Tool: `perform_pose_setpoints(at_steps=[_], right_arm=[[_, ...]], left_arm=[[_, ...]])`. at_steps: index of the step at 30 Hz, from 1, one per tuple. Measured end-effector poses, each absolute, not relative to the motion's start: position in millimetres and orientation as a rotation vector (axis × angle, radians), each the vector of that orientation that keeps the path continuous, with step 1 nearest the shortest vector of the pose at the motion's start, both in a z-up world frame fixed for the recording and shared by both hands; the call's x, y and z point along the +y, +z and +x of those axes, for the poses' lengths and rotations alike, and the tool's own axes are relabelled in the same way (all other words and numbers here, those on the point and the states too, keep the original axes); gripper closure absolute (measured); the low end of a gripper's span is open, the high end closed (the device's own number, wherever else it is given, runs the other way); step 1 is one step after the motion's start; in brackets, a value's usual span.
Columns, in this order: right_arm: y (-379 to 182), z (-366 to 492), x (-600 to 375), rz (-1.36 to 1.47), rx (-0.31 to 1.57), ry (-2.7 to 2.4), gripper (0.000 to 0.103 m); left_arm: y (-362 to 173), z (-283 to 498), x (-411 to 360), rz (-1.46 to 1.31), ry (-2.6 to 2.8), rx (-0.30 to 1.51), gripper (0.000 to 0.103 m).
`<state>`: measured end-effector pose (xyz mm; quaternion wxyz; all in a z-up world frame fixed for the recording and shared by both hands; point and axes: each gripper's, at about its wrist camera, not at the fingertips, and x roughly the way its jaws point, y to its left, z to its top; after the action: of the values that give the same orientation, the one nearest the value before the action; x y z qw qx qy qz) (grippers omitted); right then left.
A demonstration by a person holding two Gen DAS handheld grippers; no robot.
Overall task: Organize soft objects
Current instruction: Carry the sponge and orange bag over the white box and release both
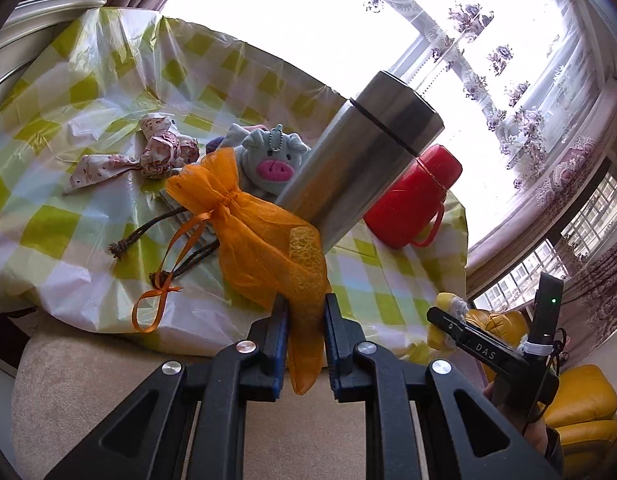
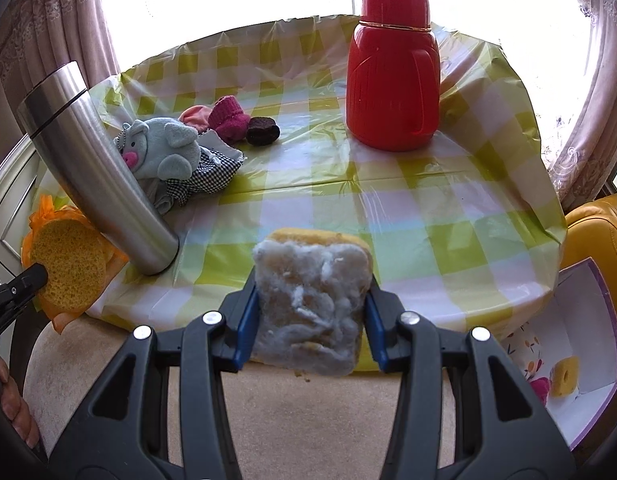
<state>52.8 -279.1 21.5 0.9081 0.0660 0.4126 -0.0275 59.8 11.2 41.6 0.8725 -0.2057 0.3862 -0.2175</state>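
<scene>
An orange mesh pouch [image 1: 264,232] with a round yellow sponge inside was pinched at its bottom corner by the nearly closed left claw [image 1: 306,320], its long axis slanting up-left over the desk [image 1: 68,216] edge. A steel flask [image 1: 360,160] stood just beside it. Rightward, a frayed sponge [image 2: 312,304] was clamped upright in the part-open right claw [image 2: 312,320], before a red jug [image 2: 392,76].

A round table [image 2: 448,184] draped in a glossy yellow-green and white checked plastic cloth stands before a wide window [image 1: 308,12] blazing with overexposed daylight. Sheer lace curtains with purple flower print [image 1: 508,60] hang across the glass, and heavier mauve drapes [image 2: 56,16] frame the sides. A yellow leather armchair [image 1: 580,400] sits beside the table, above pale beige carpet [image 2: 292,420].
</scene>
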Motion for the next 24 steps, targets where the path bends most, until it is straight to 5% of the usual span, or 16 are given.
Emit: perform_pose_setpoints(at_steps=[24], right_arm=[[5, 1, -381, 0.203, 0.885, -0.222, 0.053]], left_arm=[[52, 38, -122, -0.269, -0.719, 0.889, 0.086]])
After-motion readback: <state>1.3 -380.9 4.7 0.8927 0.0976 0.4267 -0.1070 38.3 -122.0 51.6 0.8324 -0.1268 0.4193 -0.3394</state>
